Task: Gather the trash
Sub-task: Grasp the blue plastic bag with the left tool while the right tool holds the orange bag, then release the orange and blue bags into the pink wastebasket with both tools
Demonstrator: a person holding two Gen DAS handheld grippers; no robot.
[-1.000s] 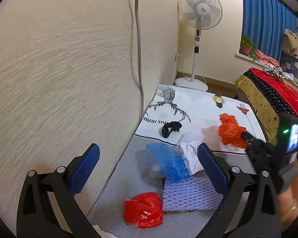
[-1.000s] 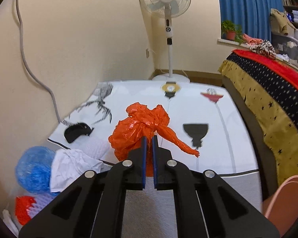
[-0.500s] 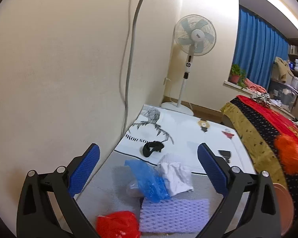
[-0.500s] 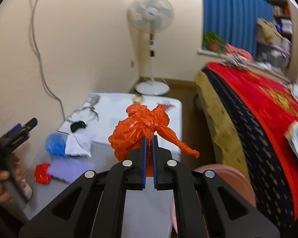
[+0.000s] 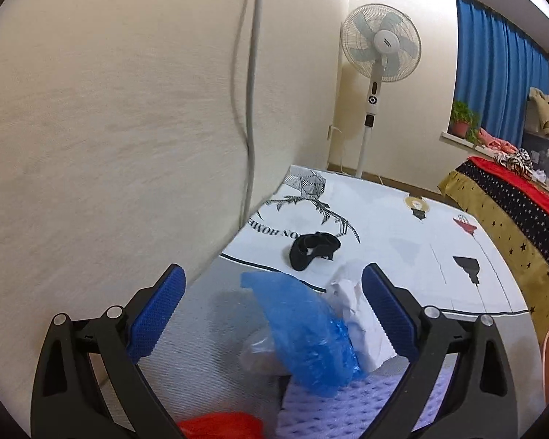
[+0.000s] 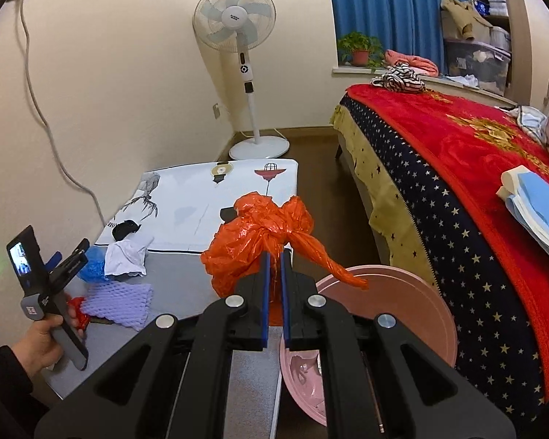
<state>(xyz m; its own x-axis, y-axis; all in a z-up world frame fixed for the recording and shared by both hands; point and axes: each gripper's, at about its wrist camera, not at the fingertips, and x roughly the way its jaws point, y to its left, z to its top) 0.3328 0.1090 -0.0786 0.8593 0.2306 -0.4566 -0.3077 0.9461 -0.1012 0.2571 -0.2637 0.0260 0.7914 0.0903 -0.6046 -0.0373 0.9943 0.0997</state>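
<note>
The orange bag (image 6: 252, 241) is thin, crinkly plastic with a glossy sheen. The pink bin (image 6: 413, 314) looks like smooth, matt plastic. On the worktop (image 5: 208, 329), a grey, finely textured covering meets a smooth printed white cloth (image 5: 384, 226). The blue bag (image 5: 307, 329) is filmy, wrinkled plastic beside crumpled white paper (image 5: 358, 314) and lilac foam netting (image 5: 347, 409), bumpy and matt. The bed's red blanket (image 6: 475, 153) looks plush.

A crumpled orange plastic bag (image 6: 260, 241) hangs in the air, above the edge of a round pink bin (image 6: 395, 303). On the table, a blue plastic bag (image 5: 307, 333) lies against crumpled white paper (image 5: 355, 314), with purple foam netting (image 5: 347, 409) and maybe red plastic (image 5: 219, 426) nearby.
</note>
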